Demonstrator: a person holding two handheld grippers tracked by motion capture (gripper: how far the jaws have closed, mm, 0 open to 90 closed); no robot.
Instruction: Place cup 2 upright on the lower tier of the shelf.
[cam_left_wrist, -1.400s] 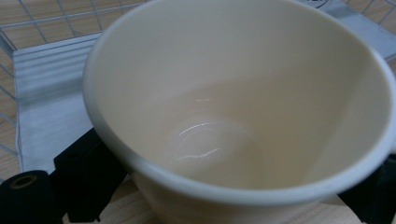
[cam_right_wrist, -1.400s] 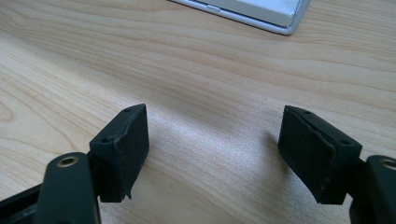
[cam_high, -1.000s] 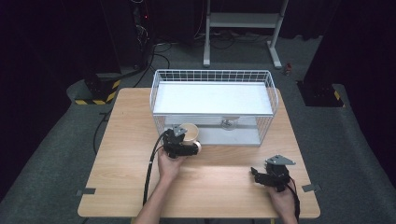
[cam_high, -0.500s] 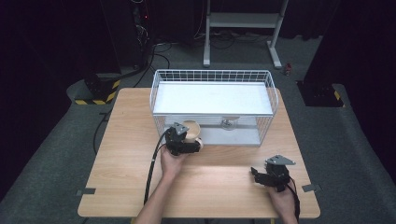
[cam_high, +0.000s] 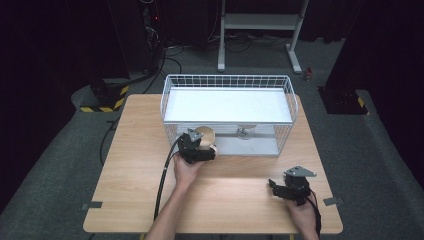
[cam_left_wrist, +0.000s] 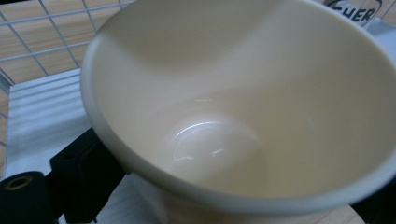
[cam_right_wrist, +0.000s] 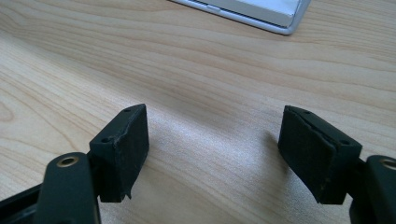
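Observation:
A cream cup (cam_high: 205, 134) is held up against the front wall of the white wire basket (cam_high: 227, 77), near its left corner. My left gripper (cam_high: 202, 145) is shut on it. In the left gripper view the cup (cam_left_wrist: 243, 116) tilts its mouth toward the camera, and one of the black fingers (cam_left_wrist: 79, 175) presses on its outer wall at the lower left. Wire mesh and the basket's white floor show behind the cup. My right gripper (cam_high: 276, 187) rests low on the wooden table (cam_high: 130, 150) at the front right. It (cam_right_wrist: 219, 154) is open with only bare wood between its pads.
The basket stands at the back middle of the table, with a white liner and a small metal object (cam_high: 244, 132) near its front wall. A black cable (cam_high: 162, 185) trails from the left gripper to the front edge. Dark floor surrounds the table.
My left gripper has edged the cup slightly toward the basket. The right gripper has not moved.

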